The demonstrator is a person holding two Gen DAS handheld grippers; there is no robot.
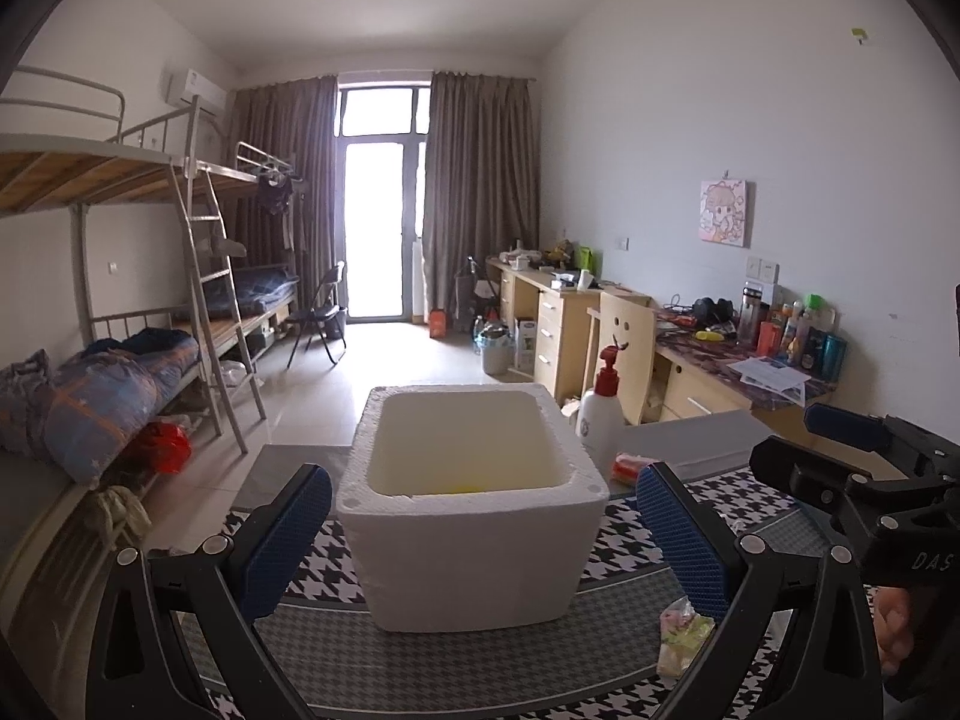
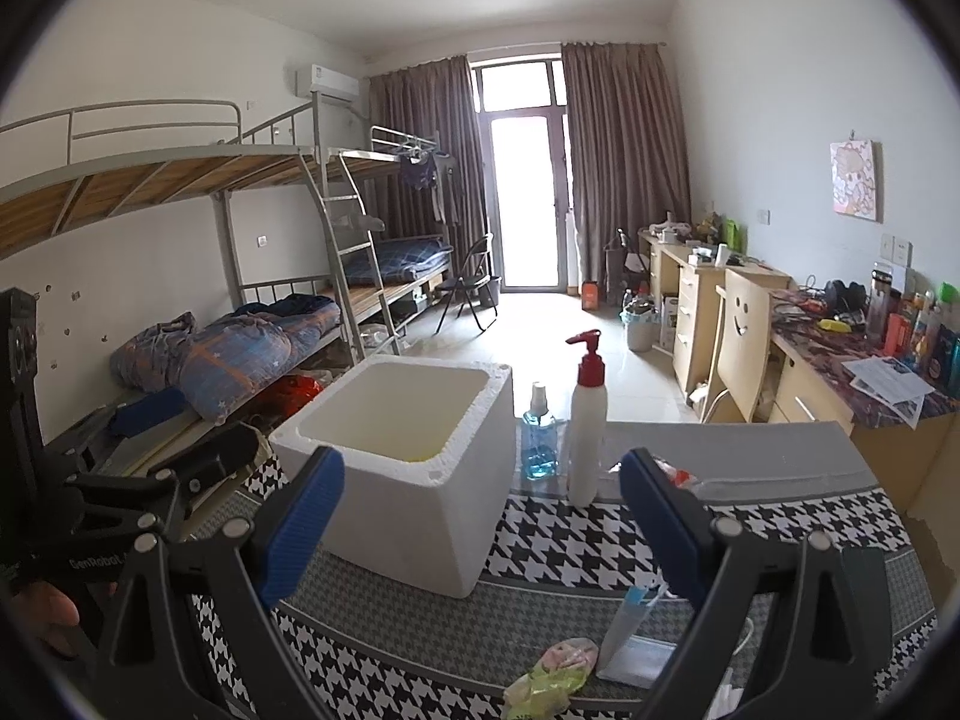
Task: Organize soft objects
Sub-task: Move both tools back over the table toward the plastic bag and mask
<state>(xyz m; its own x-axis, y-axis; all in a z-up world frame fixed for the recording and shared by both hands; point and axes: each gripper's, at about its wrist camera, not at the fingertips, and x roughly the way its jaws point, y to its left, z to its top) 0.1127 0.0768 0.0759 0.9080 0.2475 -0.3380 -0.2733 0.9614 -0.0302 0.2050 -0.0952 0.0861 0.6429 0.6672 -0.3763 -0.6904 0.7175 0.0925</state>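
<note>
A white foam box stands open on a houndstooth mat; something yellow lies at its bottom. My left gripper is open and empty, its blue pads either side of the box front. In the right wrist view the box is left of centre. My right gripper is open and empty. A small green-pink soft packet lies on the mat near me, beside a pale blue-white pack. The packet also shows in the left wrist view. A red-orange packet lies behind the box.
A white pump bottle with a red top and a blue spray bottle stand right of the box. A chair and cluttered desk are at right, bunk beds at left.
</note>
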